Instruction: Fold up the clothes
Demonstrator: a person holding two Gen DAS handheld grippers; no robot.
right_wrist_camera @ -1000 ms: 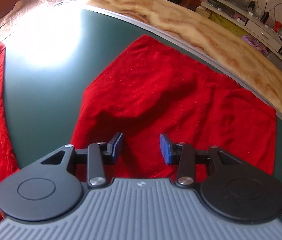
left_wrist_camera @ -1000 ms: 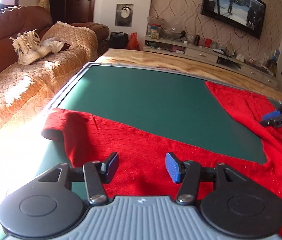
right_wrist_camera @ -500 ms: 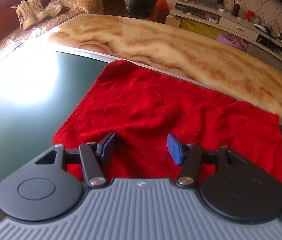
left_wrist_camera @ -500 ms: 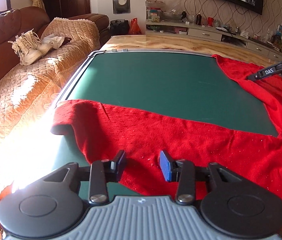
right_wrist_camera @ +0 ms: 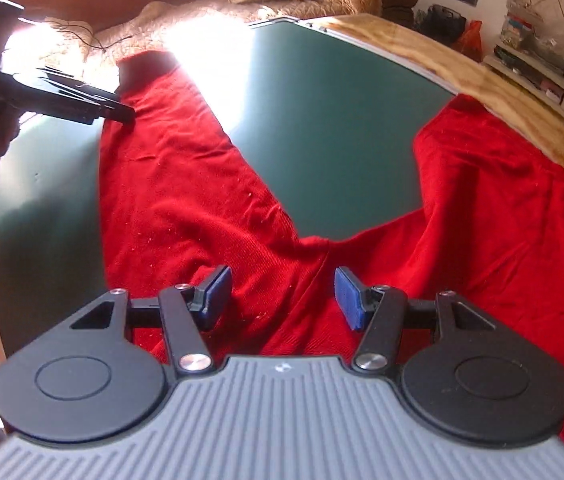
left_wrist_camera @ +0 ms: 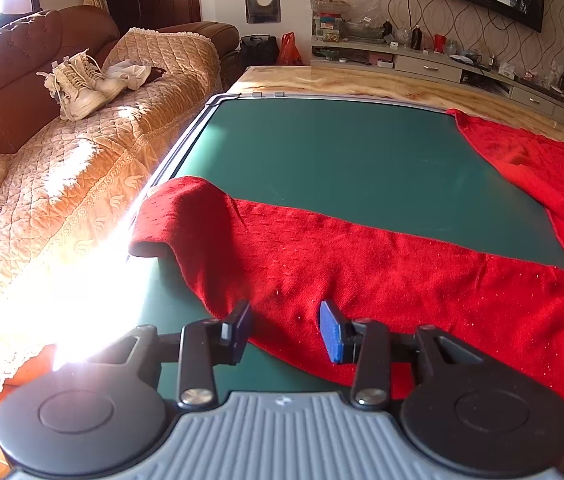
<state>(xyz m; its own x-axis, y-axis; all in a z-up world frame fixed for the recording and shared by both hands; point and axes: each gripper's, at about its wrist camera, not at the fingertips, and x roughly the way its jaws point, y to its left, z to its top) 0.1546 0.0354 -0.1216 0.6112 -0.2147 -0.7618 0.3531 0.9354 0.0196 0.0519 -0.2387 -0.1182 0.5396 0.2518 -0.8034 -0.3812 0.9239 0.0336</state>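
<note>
Red trousers (left_wrist_camera: pixel 362 264) lie spread on a green mat (left_wrist_camera: pixel 342 152), legs apart in a V. My left gripper (left_wrist_camera: pixel 286 330) stands open low over the near edge of the left leg, nothing between its fingers. That leg's cuff (left_wrist_camera: pixel 177 208) humps up at the mat's left side. My right gripper (right_wrist_camera: pixel 282 296) hangs open above the crotch of the trousers (right_wrist_camera: pixel 185 184), where the two legs meet. In the right wrist view a hand holds the left gripper (right_wrist_camera: pixel 121 112) over the left leg near its cuff.
The mat (right_wrist_camera: pixel 334 112) sits on a marble-patterned table (left_wrist_camera: pixel 362 80). A sofa with a quilted cover (left_wrist_camera: pixel 61 168) and white shoes (left_wrist_camera: pixel 77 88) runs along the left. Strong sun glare (left_wrist_camera: pixel 93 292) washes out the mat's left edge. A TV cabinet (left_wrist_camera: pixel 442 60) stands behind.
The right gripper has swung from the right leg's far end back to the crotch. The left gripper has drawn back to the left leg's near edge. Both stay open.
</note>
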